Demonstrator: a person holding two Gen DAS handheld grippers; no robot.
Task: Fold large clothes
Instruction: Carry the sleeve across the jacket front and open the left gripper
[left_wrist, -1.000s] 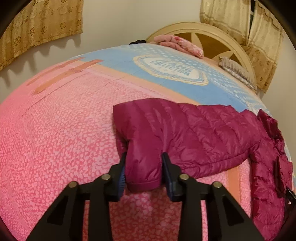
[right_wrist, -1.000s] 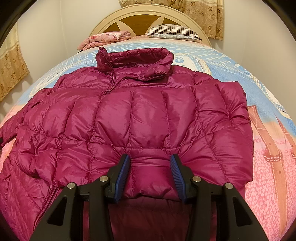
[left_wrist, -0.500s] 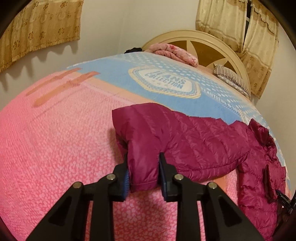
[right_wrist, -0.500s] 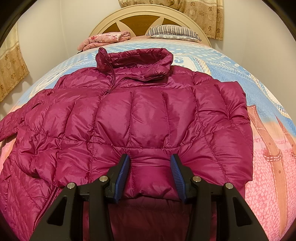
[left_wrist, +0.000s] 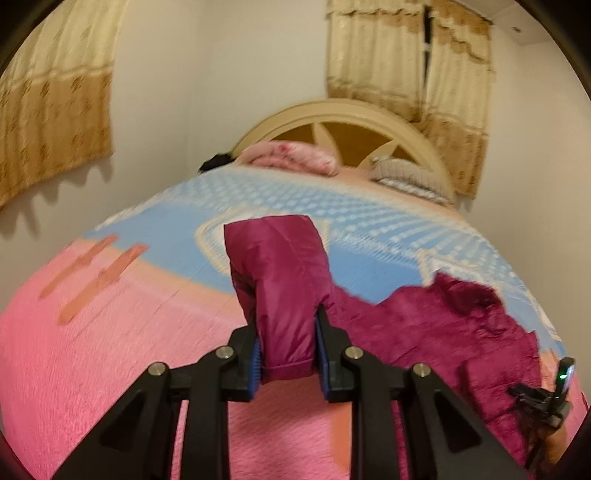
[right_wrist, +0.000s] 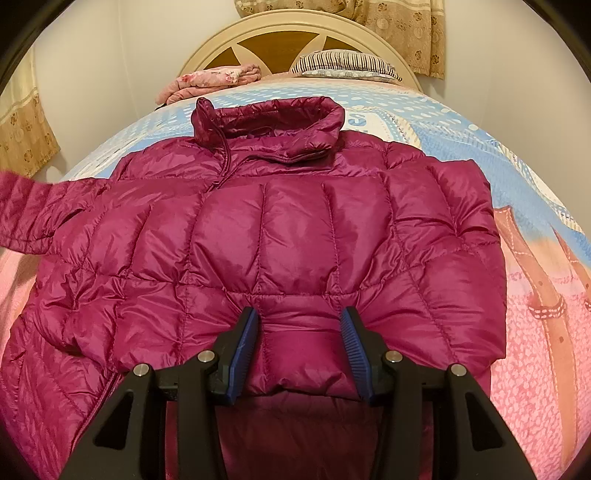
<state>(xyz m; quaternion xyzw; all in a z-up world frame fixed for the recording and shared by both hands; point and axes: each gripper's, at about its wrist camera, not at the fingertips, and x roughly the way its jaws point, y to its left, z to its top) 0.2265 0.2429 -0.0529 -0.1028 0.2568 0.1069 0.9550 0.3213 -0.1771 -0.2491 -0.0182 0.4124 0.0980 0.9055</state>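
A magenta quilted puffer jacket (right_wrist: 295, 229) lies front up on the bed, collar toward the headboard. My left gripper (left_wrist: 287, 350) is shut on the cuff of its left sleeve (left_wrist: 280, 280) and holds the sleeve lifted off the bed. The raised sleeve shows at the left edge of the right wrist view (right_wrist: 26, 214). My right gripper (right_wrist: 300, 350) is open, its blue pads on either side of a puffed fold of the jacket's lower front. The right gripper also shows at the right edge of the left wrist view (left_wrist: 546, 398).
The bed has a pink and blue printed cover (left_wrist: 92, 369). A folded pink blanket (right_wrist: 210, 83) and a striped pillow (right_wrist: 343, 66) lie by the cream headboard (right_wrist: 295, 26). Curtains (left_wrist: 410, 62) hang on the walls.
My left gripper closed on the sleeve cuff and has lifted it up and toward the jacket body. The right gripper has stayed in place, open.
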